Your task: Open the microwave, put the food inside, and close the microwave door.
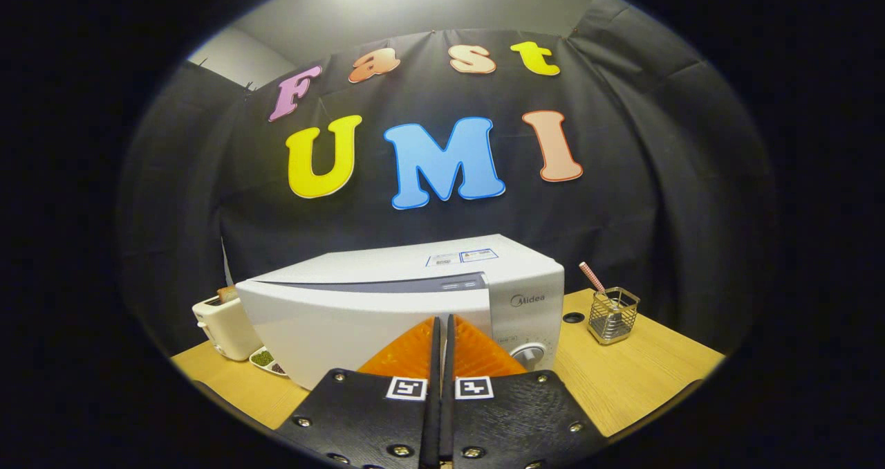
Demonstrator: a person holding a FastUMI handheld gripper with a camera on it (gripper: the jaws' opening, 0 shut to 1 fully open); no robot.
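The gripper (pixel 442 320) has its fingers pressed together, holding nothing. The microwave (pixel 408 303) door looks shut. Opening it comes first, I think.

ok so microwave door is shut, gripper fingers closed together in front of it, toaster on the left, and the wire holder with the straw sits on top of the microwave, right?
One thing is off. In the gripper view the wire holder with the straw stands on the wooden table, beside the microwave, not on top of it. The rest holds: door shut, gripper fingers together with nothing between them, toaster on the other side.
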